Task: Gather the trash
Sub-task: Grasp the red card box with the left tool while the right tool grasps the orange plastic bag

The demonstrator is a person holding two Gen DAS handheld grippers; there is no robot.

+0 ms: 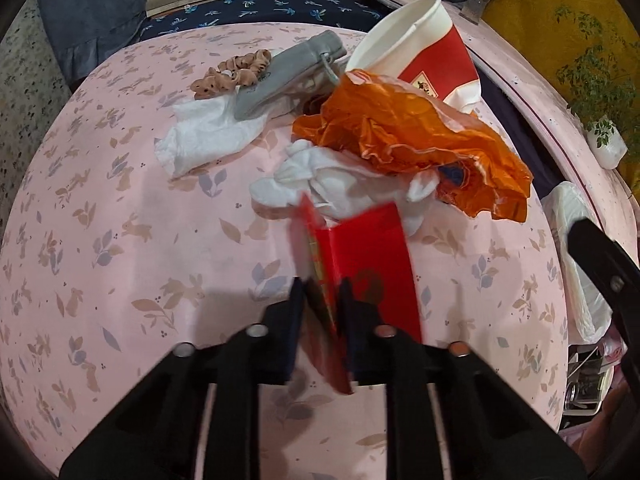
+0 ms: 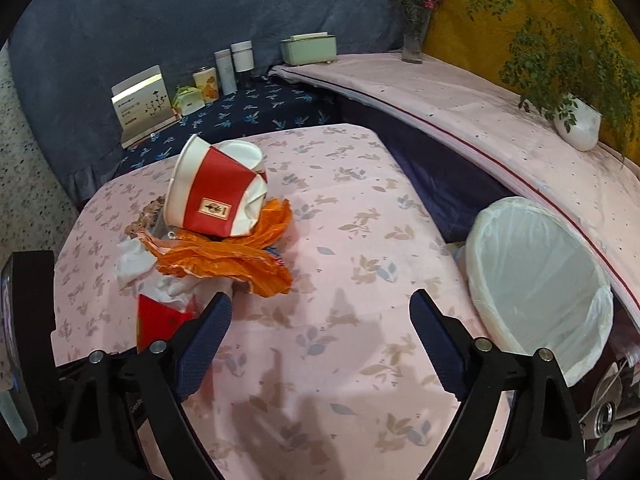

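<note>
My left gripper [image 1: 322, 286] is shut on a red paper packet [image 1: 372, 264], pinching its folded edge just above the pink floral tablecloth [image 1: 120, 240]. Behind it lie crumpled white tissue [image 1: 316, 184], an orange plastic wrapper [image 1: 404, 136] and a crushed red-and-white paper cup [image 1: 424, 48]. In the right wrist view the cup [image 2: 218, 192] rests on the orange wrapper [image 2: 224, 256], and the red packet [image 2: 160, 318] shows at the left. My right gripper [image 2: 320, 302] stands open over bare cloth, nothing between its fingers. A white-lined trash bin [image 2: 536, 280] sits low to its right.
A second white tissue [image 1: 204, 132], a grey pouch [image 1: 288, 76] and a tan scrunchie [image 1: 230, 74] lie at the table's far left. Boxes and jars [image 2: 192, 92] line the dark blue cloth behind. A vase [image 2: 414, 28] and a potted plant [image 2: 576, 120] stand on the pink ledge.
</note>
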